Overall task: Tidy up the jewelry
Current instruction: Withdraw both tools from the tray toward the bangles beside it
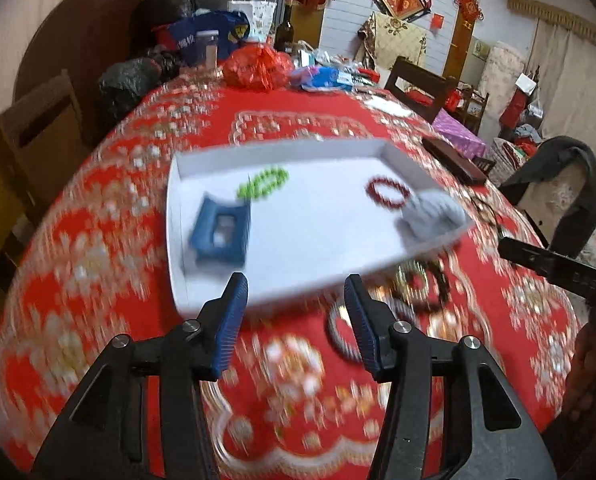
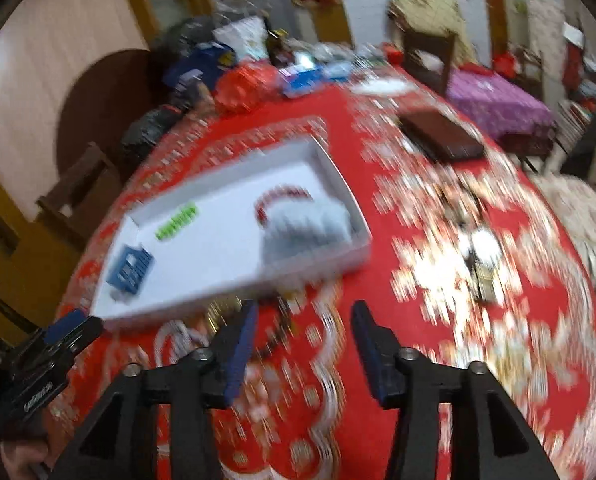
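A white tray (image 1: 214, 160) lies on the red patterned tablecloth. In it are a green bead bracelet (image 1: 264, 181), a red bead bracelet (image 1: 387, 192), a blue box (image 1: 220, 234) and a grey cloth pouch (image 1: 429, 216). Dark and white bracelets (image 1: 421, 288) lie on the cloth in front of the tray. My left gripper (image 1: 296, 300) is open and empty just before the tray's near edge. My right gripper (image 2: 303, 330) is open and empty above a dark bracelet (image 2: 276, 340). The tray (image 2: 337, 184) and its contents are blurred in the right wrist view.
Bags, a bottle and boxes (image 1: 258, 64) crowd the table's far end. A dark flat case (image 2: 441, 136) lies to the right of the tray. Wooden chairs stand at the left (image 1: 34, 136) and far side (image 1: 417, 80). The other gripper shows at the right edge (image 1: 553, 264).
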Motion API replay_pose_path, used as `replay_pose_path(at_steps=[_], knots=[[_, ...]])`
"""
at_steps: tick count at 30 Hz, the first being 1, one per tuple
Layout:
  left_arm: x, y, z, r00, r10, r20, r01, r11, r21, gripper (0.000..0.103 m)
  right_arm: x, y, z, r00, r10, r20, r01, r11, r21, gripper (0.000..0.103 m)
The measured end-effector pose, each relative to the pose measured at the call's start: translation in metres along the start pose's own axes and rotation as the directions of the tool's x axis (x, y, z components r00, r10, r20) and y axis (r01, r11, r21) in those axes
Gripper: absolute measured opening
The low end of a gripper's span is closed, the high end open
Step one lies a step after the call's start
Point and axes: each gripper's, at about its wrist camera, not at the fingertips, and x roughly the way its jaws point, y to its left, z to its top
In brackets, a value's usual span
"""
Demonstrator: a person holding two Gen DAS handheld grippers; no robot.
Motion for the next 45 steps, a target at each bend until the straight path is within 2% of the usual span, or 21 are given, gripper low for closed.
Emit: replay_pose_path(at_steps=[1,2,6,10,12,14,15,17,19,21,23,26,35,45], knots=[[0.001,-0.002,-0.007,1.0,-0.002,-0.005,0.002,1.0,0.005,0.05,0.002,-0.002,-0.007,1.0,-0.018,-0.018,0.018,1.0,0.016,0.063],[0.003,-0.005,-0.016,1.0,0.004,-0.012,-0.004,1.0,0.023,0.05,0.003,-0.001,-0.016,0.999,-0.032,-0.034,0.033,0.999,0.03,0.067],[0.018,-0.007,-0.037,0.998,0.028,-0.056,-0.026,0.999,0.042,0.05,0.012,0.014,-0.037,0.994,-0.065,-0.085,0.063,0.998,-0.02,0.069],[0.026,0.001,-0.049,0.996,0.056,-0.074,-0.054,0.998,0.029,0.05,0.026,0.031,-0.055,0.984,-0.122,-0.128,0.11,0.989,-0.1,0.071],[0.028,0.006,-0.051,0.995,0.044,-0.085,-0.044,0.999,0.003,0.05,0.032,0.037,-0.063,0.979,-0.152,-0.132,0.133,0.981,-0.142,0.075],[0.029,0.007,-0.051,0.995,0.054,-0.088,-0.054,0.999,-0.005,0.053,0.036,0.041,-0.069,0.974,-0.182,-0.136,0.157,0.972,-0.177,0.087],[0.03,0.007,-0.051,0.995,0.052,-0.087,-0.052,0.999,-0.008,0.056,0.038,0.041,-0.07,0.974,-0.188,-0.128,0.163,0.969,-0.184,0.09],[0.031,0.005,-0.05,0.994,0.044,-0.096,-0.045,0.999,-0.003,0.063,0.04,0.038,-0.071,0.97,-0.207,-0.129,0.182,0.967,-0.179,0.103],[0.034,-0.002,-0.05,0.992,0.061,-0.112,-0.057,0.998,0.039,0.071,0.042,0.031,-0.071,0.971,-0.198,-0.137,0.176,0.972,-0.152,0.103],[0.039,-0.011,-0.05,0.987,0.077,-0.139,-0.065,0.994,0.088,0.086,0.043,0.03,-0.07,0.969,-0.202,-0.139,0.18,0.971,-0.155,0.103],[0.043,-0.011,-0.05,0.984,0.081,-0.157,-0.067,0.994,0.09,0.095,0.044,0.03,-0.069,0.969,-0.202,-0.144,0.181,0.972,-0.151,0.103],[0.047,-0.01,-0.05,0.981,0.087,-0.175,-0.073,0.993,0.089,0.102,0.043,0.032,-0.065,0.966,-0.212,-0.151,0.19,0.971,-0.144,0.103],[0.047,-0.01,-0.049,0.98,0.089,-0.177,-0.074,0.993,0.089,0.103,0.04,0.034,-0.07,0.971,-0.204,-0.123,0.185,0.971,-0.151,0.103],[0.048,-0.011,-0.049,0.98,0.09,-0.175,-0.075,0.993,0.086,0.103,0.037,0.036,-0.072,0.97,-0.206,-0.131,0.185,0.971,-0.154,0.103]])
